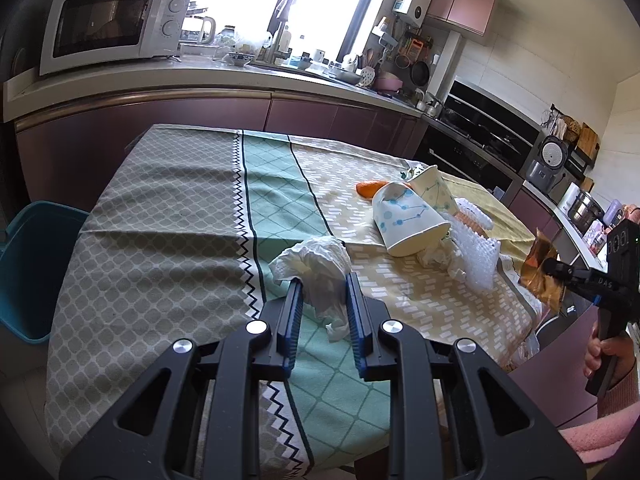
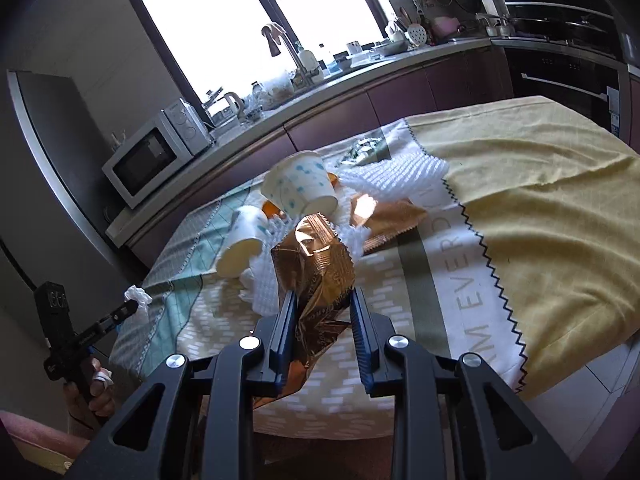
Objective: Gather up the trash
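A crumpled white tissue (image 1: 316, 268) sits pinched between the fingers of my left gripper (image 1: 323, 282), which is shut on it just above the tablecloth (image 1: 160, 216). My right gripper (image 2: 324, 296) is shut on a crinkled gold snack wrapper (image 2: 316, 264) held upright above the table's near edge. In the left wrist view that right gripper (image 1: 558, 272) shows at the far right with the gold wrapper (image 1: 538, 268). In the right wrist view the left gripper (image 2: 134, 306) shows at the left with the tissue (image 2: 138, 294).
Two paper cups (image 1: 408, 216) (image 1: 432, 188) lie on their sides mid-table beside orange peel (image 1: 370, 188) and white foam netting (image 1: 476, 248). A second gold wrapper (image 2: 384, 216) lies flat behind. A blue bin (image 1: 24, 272) stands off the table's left side. Kitchen counter (image 1: 200, 76) runs behind.
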{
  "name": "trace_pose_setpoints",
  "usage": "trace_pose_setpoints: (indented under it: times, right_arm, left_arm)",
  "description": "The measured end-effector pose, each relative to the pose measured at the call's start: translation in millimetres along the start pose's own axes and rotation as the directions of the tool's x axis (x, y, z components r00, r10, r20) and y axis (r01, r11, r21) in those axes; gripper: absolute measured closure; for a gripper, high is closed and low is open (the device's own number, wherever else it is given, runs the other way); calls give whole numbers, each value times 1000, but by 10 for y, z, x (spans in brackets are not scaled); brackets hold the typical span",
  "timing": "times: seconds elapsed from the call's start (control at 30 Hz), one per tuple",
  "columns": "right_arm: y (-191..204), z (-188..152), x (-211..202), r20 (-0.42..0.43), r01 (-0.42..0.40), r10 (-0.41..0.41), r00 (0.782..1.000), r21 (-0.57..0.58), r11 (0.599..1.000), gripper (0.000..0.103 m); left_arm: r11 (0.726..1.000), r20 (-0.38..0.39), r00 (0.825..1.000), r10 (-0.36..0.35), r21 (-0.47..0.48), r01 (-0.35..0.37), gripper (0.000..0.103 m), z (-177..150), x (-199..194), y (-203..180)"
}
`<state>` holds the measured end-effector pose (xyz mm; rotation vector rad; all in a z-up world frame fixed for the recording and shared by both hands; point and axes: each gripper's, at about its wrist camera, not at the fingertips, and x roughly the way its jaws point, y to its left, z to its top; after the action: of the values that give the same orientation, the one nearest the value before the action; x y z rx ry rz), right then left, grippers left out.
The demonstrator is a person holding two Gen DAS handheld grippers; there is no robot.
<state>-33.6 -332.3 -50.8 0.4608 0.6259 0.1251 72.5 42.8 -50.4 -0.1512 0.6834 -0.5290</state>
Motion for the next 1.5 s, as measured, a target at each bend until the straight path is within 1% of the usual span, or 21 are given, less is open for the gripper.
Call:
trace_pose_setpoints:
  times: [0.07, 0.13, 0.2, 0.3, 0.43, 0.53, 0.6, 0.63, 0.67, 0.73, 0.8, 0.9, 0.93, 1.0, 1.1, 1.17, 1.23, 1.27, 1.33, 1.43, 1.5]
  right_arm:
    - [223, 96, 49, 4, -62, 62, 998, -49, 997, 78]
    - [501, 180, 188, -12, -140, 140, 990, -105, 985, 78]
    - [824, 231, 405, -45, -233, 228, 973, -156, 960, 78]
    - [1314, 276, 801, -118, -362, 344, 932, -203, 910, 78]
    - [2004, 269, 1349, -230, -476, 425, 876, -262, 839, 77]
    - [2476, 239, 1741, -300, -523, 441, 846, -307, 795, 77]
    - [2738, 215, 1983, -342, -556, 457, 821, -297, 776, 77]
    - [2857, 210, 2095, -356, -565, 459, 814, -302, 768, 77]
    - [2987, 197, 2183, -361, -563, 452, 815, -314, 764, 77]
    - [3204, 173, 2394, -386, -571, 447, 807, -321, 756, 77]
    - [3384, 149, 2579, -396, -564, 430, 811, -335, 755, 77]
    - [3604, 119, 2857, -427, -562, 411, 806, -331, 758, 76]
    - [3662, 90, 2919, -437, -561, 403, 804, -331, 759, 76]
    - [3768, 50, 3070, -455, -554, 386, 802, -328, 765, 75]
    - [3873, -37, 3274, -474, -529, 346, 810, -334, 780, 71]
    - [3905, -89, 3397, -488, -510, 318, 813, -334, 793, 69]
    - [3926, -134, 3482, -496, -492, 293, 817, -337, 803, 66]
    - [3926, -155, 3499, -500, -485, 284, 818, -335, 808, 60]
    - [3943, -180, 3540, -501, -478, 273, 821, -343, 809, 58]
    - [3923, -187, 3525, -495, -470, 269, 826, -343, 813, 53]
    - [3903, -183, 3518, -487, -462, 265, 832, -345, 817, 45]
  left_arm:
    - [1000, 18, 1000, 22, -4, -21, 81, 27, -85, 66]
    - [999, 40, 998, 51, -12, -51, 81, 61, -185, 159]
    - [996, 64, 994, 89, -20, -88, 81, 100, -303, 273]
    - [985, 89, 981, 171, -40, -168, 81, 165, -461, 496]
    - [957, 114, 952, 285, -79, -278, 81, 254, -667, 869]
    - [930, 109, 926, 361, -113, -349, 81, 313, -770, 1195]
    - [912, 99, 911, 400, -138, -386, 81, 343, -802, 1407]
    - [901, 93, 901, 424, -147, -409, 81, 356, -810, 1516]
    - [891, 89, 893, 442, -154, -426, 81, 369, -813, 1613]
    - [874, 76, 878, 472, -170, -455, 81, 403, -809, 1811]
    - [863, 61, 870, 489, -179, -473, 80, 426, -759, 1998]
    - [847, 24, 860, 509, -188, -496, 80, 451, -630, 2249]
    - [844, 11, 859, 512, -195, -500, 79, 462, -578, 2327]
    - [842, -15, 864, 503, -215, -494, 78, 460, -483, 2482]
    - [835, -51, 865, 500, -237, -497, 77, 434, -363, 2674]
    - [829, -71, 861, 504, -240, -506, 76, 406, -288, 2762]
    - [824, -87, 856, 509, -238, -514, 72, 375, -221, 2819]
    - [823, -93, 856, 509, -238, -516, 71, 356, -195, 2830]
    - [819, -102, 852, 514, -238, -523, 70, 336, -153, 2876]
    - [819, -108, 852, 512, -238, -522, 67, 327, -104, 2907]
    - [816, -112, 850, 515, -239, -526, 65, 288, -90, 2917]
